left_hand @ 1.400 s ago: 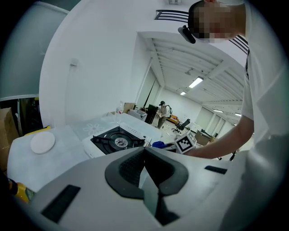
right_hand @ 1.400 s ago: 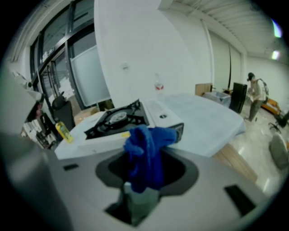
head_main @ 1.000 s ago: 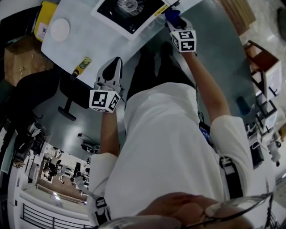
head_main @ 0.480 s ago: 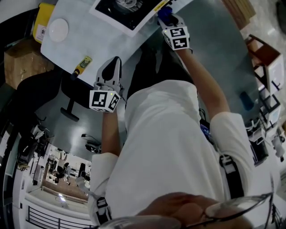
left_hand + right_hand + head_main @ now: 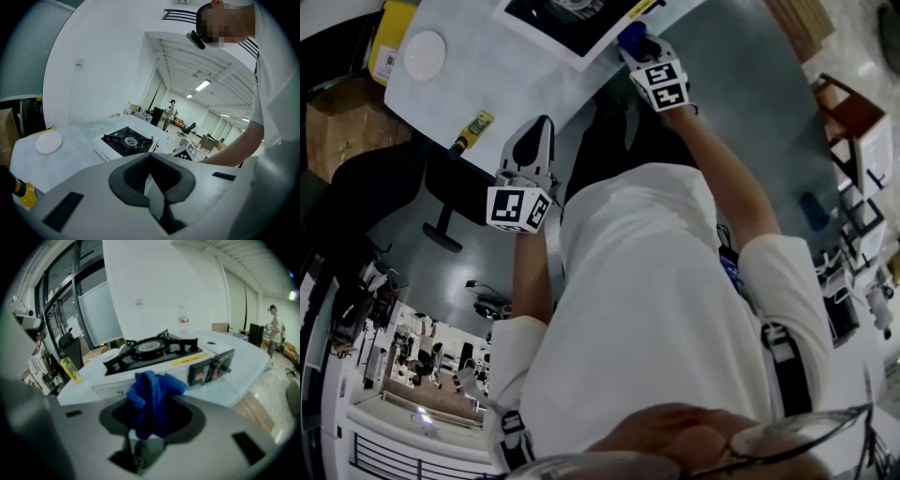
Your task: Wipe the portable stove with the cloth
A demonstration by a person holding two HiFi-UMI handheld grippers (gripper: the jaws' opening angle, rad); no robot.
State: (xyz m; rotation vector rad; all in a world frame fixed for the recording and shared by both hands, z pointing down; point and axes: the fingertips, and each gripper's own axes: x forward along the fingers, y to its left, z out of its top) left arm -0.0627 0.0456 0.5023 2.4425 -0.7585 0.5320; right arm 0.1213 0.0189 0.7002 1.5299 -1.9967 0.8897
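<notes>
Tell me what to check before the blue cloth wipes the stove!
1. Cloth gripped in right tongs: ok.
2. Cloth touching the stove: cannot tell.
3. No flame on the burner: ok.
4. Left tongs shut, empty, away from the stove: ok.
5. Yellow bottle out of the wiping path: ok.

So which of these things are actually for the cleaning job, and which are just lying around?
For the job: portable stove, blue cloth, right tongs gripping it.
Just lying about: white disc, yellow bottle, cardboard box.
</notes>
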